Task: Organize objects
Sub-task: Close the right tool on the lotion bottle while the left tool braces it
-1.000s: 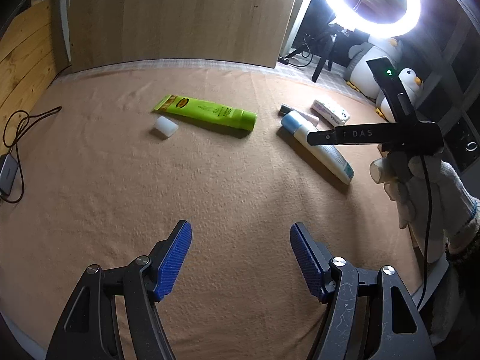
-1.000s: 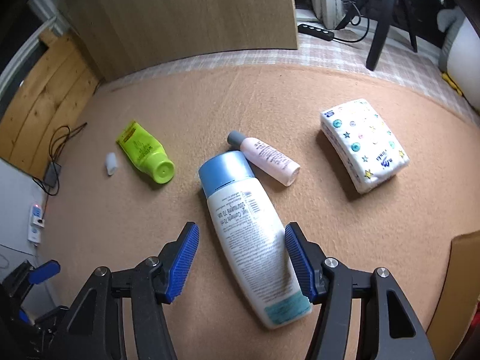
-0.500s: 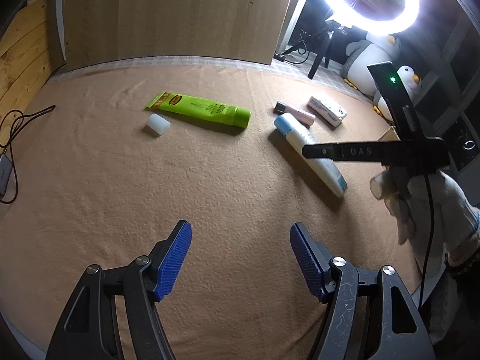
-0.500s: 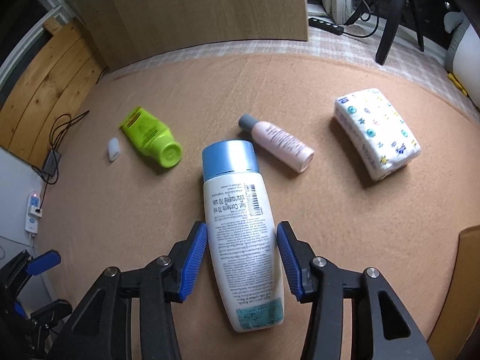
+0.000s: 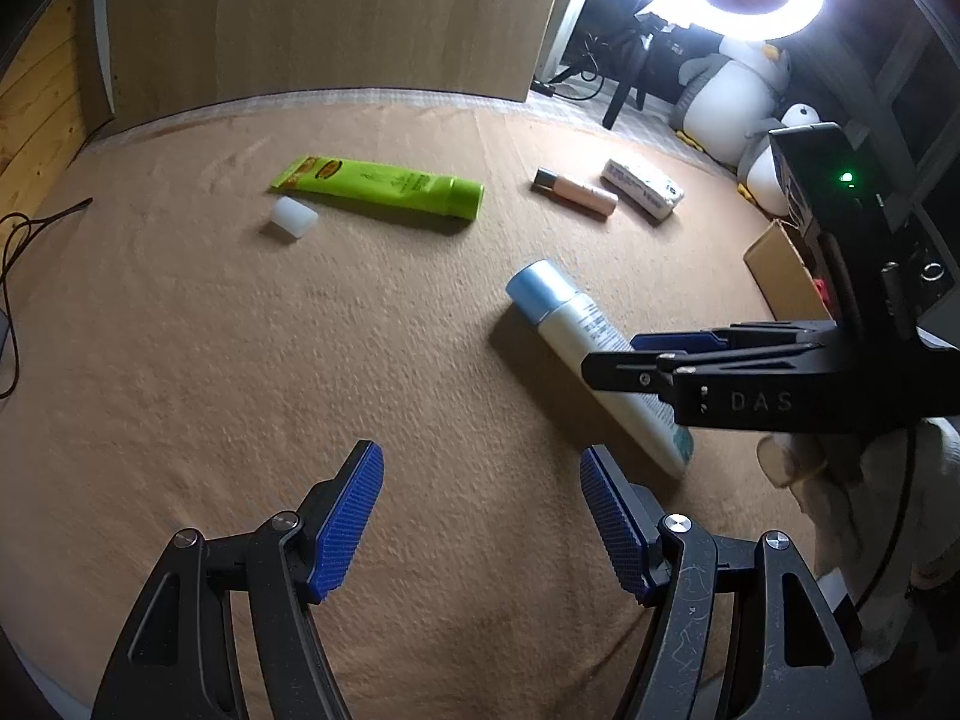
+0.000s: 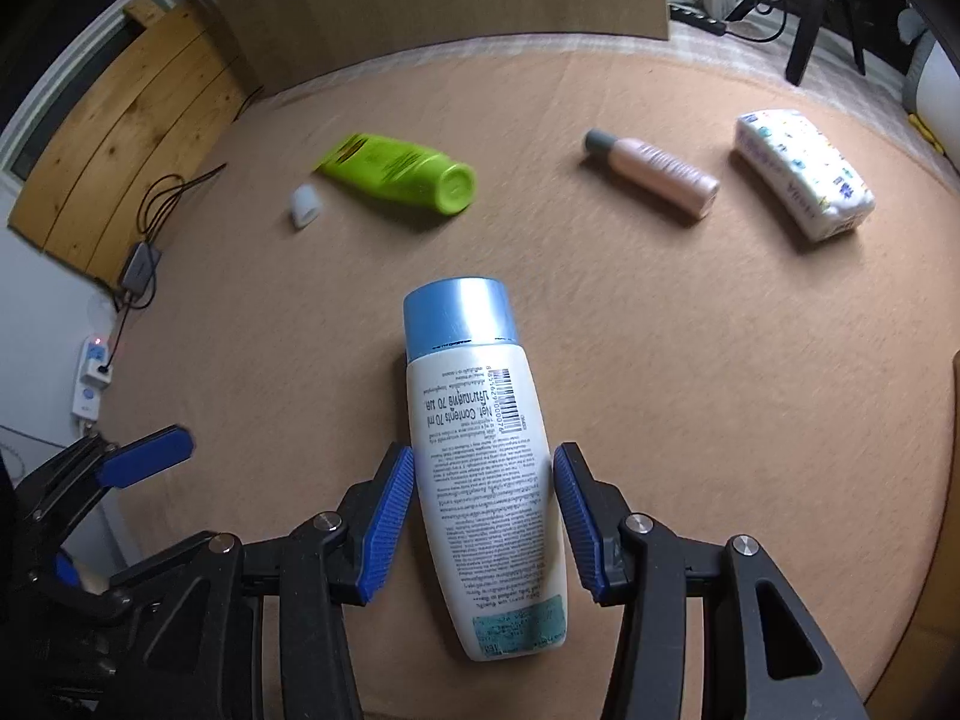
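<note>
A white bottle with a blue cap [image 6: 480,420] lies lengthwise between my right gripper's [image 6: 485,462] blue pads, which press on its sides. In the left wrist view the same bottle [image 5: 576,324] sits mid-right on the tan cloth with the right gripper [image 5: 624,360] over its lower half. My left gripper [image 5: 480,462] hangs open over bare cloth, nothing between its fingers. Farther back lie a green tube [image 5: 384,186], a small white cap [image 5: 292,217], a pink bottle [image 5: 576,191] and a patterned tissue pack [image 5: 642,187].
A cardboard box [image 5: 780,270] stands at the cloth's right edge. A wooden board [image 5: 330,18] closes the back. A ring light [image 5: 720,0] and plush penguins [image 5: 738,96] sit at the back right. Cables [image 5: 24,240] run along the left. A gloved hand [image 5: 840,480] holds the right gripper.
My right gripper narrowed onto the white bottle and carried it away from the pink bottle, nearer to the left gripper. The left gripper stayed open and barely moved.
</note>
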Tool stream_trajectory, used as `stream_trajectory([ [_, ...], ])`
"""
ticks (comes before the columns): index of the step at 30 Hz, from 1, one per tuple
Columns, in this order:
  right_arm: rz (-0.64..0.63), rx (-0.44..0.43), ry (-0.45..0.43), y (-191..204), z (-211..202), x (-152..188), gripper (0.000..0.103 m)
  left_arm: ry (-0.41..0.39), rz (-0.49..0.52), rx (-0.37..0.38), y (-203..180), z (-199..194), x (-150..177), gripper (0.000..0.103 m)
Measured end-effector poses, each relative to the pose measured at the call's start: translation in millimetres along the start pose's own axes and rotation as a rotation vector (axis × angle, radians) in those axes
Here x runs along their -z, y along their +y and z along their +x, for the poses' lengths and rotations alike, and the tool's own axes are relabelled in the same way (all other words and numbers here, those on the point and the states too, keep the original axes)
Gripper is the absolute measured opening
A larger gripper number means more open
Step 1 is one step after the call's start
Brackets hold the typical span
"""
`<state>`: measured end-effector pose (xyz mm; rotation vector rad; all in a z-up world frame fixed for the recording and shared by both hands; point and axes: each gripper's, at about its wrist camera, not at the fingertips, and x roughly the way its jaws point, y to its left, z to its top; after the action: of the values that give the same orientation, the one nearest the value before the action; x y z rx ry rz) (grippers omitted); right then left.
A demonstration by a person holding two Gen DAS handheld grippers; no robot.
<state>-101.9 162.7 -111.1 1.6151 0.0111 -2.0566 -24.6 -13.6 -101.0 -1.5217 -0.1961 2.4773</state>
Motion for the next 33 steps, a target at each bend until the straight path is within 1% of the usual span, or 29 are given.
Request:
stream_trajectory([
  [6, 0.029, -0.055, 0.029, 5, 2, 5, 0.045, 0.007, 0.002, 0.012, -3, 3, 3, 0.072],
  [12, 0.026, -0.099, 0.032, 10, -2, 6, 0.045, 0.022, 0.005, 0.027, -7, 7, 4, 0.072],
  [14, 0.025, -0.113, 0.024, 10, -5, 6, 0.045, 0.032, -0.001, 0.044, -8, 11, 3, 0.072],
  [17, 0.017, -0.113, 0.019, 7, -8, 4, 0.045, 0.046, -0.015, 0.081, -11, 19, 2, 0.072],
  [21, -0.001, -0.123, 0.034, 3, -6, 1, 0.045, 0.069, -0.051, 0.14, -16, 34, -2, 0.072],
  [28, -0.007, -0.154, 0.085, -5, 6, -2, 0.045, 0.103, -0.066, 0.177, -25, 57, -7, 0.071],
  [32, -0.002, -0.171, 0.102, -9, 11, -3, 0.045, 0.105, -0.075, 0.186, -29, 64, -10, 0.071],
  [33, -0.006, -0.173, 0.104, -9, 11, -3, 0.045, 0.104, -0.072, 0.19, -31, 65, -11, 0.068],
])
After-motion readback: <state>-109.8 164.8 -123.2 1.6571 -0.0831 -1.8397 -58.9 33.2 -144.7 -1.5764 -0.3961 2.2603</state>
